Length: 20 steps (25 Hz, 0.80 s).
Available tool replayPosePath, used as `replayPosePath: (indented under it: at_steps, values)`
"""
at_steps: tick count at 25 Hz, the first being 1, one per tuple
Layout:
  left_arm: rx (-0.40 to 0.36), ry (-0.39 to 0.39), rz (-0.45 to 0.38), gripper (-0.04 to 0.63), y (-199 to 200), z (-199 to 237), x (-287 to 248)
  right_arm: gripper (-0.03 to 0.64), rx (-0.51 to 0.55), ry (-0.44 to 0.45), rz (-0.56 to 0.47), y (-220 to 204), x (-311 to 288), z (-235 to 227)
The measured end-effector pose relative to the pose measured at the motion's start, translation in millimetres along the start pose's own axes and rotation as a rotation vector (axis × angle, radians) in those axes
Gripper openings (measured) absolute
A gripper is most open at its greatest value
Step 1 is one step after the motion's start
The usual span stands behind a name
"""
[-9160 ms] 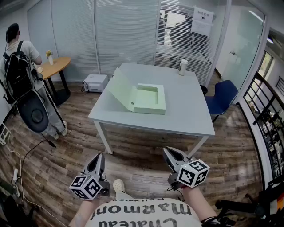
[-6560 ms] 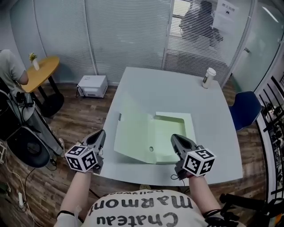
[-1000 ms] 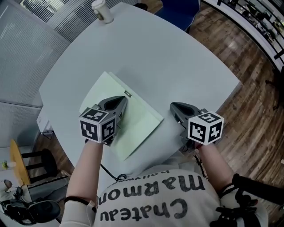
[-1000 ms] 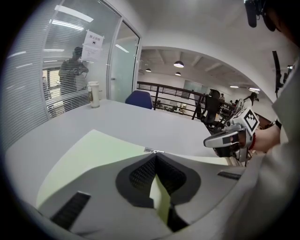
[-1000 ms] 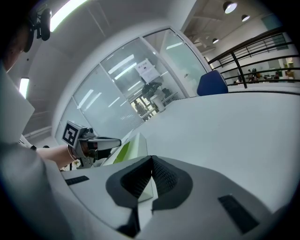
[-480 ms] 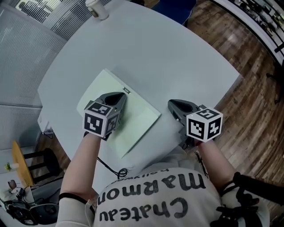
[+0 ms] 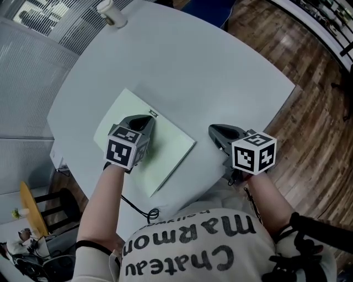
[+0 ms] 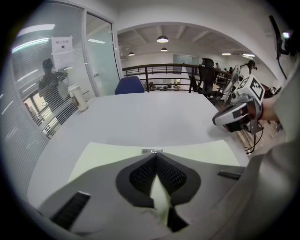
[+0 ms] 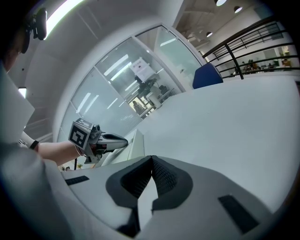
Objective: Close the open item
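Left gripper (image 7: 146, 122), in the head view, sits over the pale green folder (image 7: 171, 146), its tip near the folder's far edge by a small label (image 7: 153, 115). I cannot tell whether it presses on the lid. The folder lies flat and shut on the grey table (image 7: 220, 71), set diagonally, and its near-left side runs close to the table's edge. The right gripper (image 7: 213, 130) hangs over bare tabletop just beside the folder's right corner, apart from it and close to the near table edge. Beyond both, a wide bare stretch of table reaches to a cup (image 7: 110, 12) at the far corner. Wooden floor (image 7: 314, 110) shows past the right edge.

In the left gripper view, the left gripper (image 8: 155, 157) has its jaws pressed together with nothing between them. The folder (image 8: 108, 152) spreads beneath and the label (image 8: 151, 151) lies just ahead of the tip. Past the folder's far edge the table is open up to the cup (image 8: 79, 97) and a blue chair (image 8: 130, 85).

In the right gripper view, the right gripper (image 9: 151, 160) is also closed and empty, over plain tabletop. The folder's side edge (image 9: 137, 143) stands to its left, with the other gripper (image 9: 123, 139) above it.
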<state>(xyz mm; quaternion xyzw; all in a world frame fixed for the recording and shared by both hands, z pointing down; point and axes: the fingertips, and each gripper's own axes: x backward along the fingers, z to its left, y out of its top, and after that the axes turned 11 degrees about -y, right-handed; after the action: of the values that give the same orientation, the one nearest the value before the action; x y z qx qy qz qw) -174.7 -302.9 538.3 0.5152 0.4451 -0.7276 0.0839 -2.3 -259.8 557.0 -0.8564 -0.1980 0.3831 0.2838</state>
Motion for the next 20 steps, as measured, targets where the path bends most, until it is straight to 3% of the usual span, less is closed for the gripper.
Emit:
replayPosePath:
  at_steps: [8, 20]
  values:
    - [-0.175, -0.027, 0.267, -0.005, -5, -5, -10, -0.002, 0.004, 0.015, 0.023, -6, -6, 3]
    - [-0.158, -0.056, 0.389, 0.000, -2, 15, -15, -0.002, 0.022, 0.028, 0.057, -6, -26, 10]
